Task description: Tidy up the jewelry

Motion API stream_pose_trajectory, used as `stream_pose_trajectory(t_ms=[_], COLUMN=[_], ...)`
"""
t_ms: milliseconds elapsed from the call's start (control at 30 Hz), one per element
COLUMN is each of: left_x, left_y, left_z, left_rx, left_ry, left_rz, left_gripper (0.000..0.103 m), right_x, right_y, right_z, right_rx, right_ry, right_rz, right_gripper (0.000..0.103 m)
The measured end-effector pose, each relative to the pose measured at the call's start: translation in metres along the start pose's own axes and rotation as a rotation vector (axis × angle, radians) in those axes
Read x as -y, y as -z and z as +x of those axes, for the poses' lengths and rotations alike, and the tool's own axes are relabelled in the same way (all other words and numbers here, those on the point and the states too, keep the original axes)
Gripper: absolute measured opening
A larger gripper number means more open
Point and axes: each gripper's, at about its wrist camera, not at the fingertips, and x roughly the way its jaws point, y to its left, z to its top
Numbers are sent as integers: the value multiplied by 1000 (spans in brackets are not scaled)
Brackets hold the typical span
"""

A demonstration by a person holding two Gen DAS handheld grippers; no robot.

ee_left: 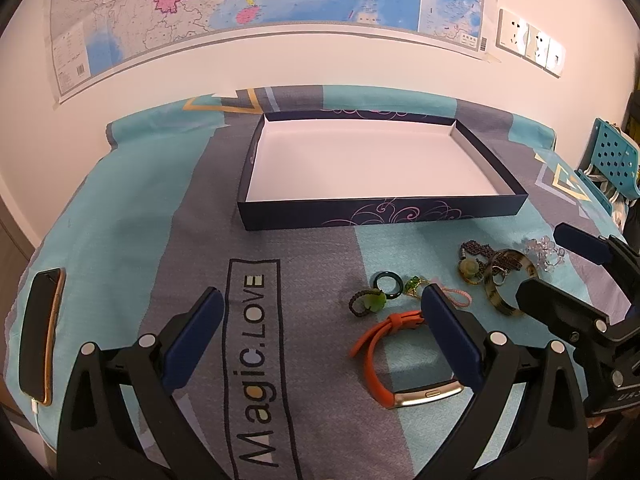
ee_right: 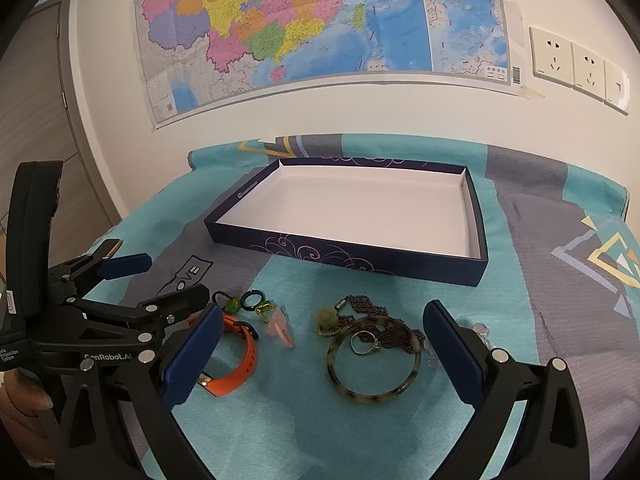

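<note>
The shallow dark-blue cardboard box [ee_right: 352, 254] with the white interior sits empty toward the wall side of the tabletop, which is covered by a teal and grey patterned cloth [ee_right: 304, 408]. None of the jewelry is in it yet; every piece lies on the cloth on the near side of the box, so the sorting has, by my judgement, not begun.

The right gripper [ee_right: 322, 354] hovers with its jaws spread wide and holding nothing. Directly between them lies the mottled tortoiseshell bangle [ee_right: 374, 390], flat on the cloth, with a small silver ring [ee_right: 366, 343] inside its circle and a dark beaded bracelet [ee_right: 380, 322] draped across its far edge. A pale green jade pendant [ee_right: 327, 317] rests just beside the beads.

The left gripper [ee_left: 320, 334] is likewise wide open and empty. The orange watch-style wristband with the gold clasp [ee_left: 384, 364] lies near its right finger, partly hidden behind it, its long axis running roughly toward the box. Beyond it sit a dark green jade ring [ee_left: 386, 285] and a green clover charm on a dark cord [ee_left: 372, 301].

The bangle looks the likelier first pick, since the right gripper is already centred on it. Being a flat ring, it would need the jaws to close across one rim rather than the whole hoop, and the ring inside could be dragged along.
</note>
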Motion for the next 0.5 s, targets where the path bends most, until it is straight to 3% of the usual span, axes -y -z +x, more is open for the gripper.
stream_pose_trajectory(t_ms=[500], left_x=[-1], left_y=[0], left_z=[-2], left_rx=[7], left_ry=[3], left_rz=[2], left_gripper=[97], right_x=[1], right_y=[1], right_z=[0], right_rx=[-2], right_ry=[-22], right_rz=[8], right_gripper=[97])
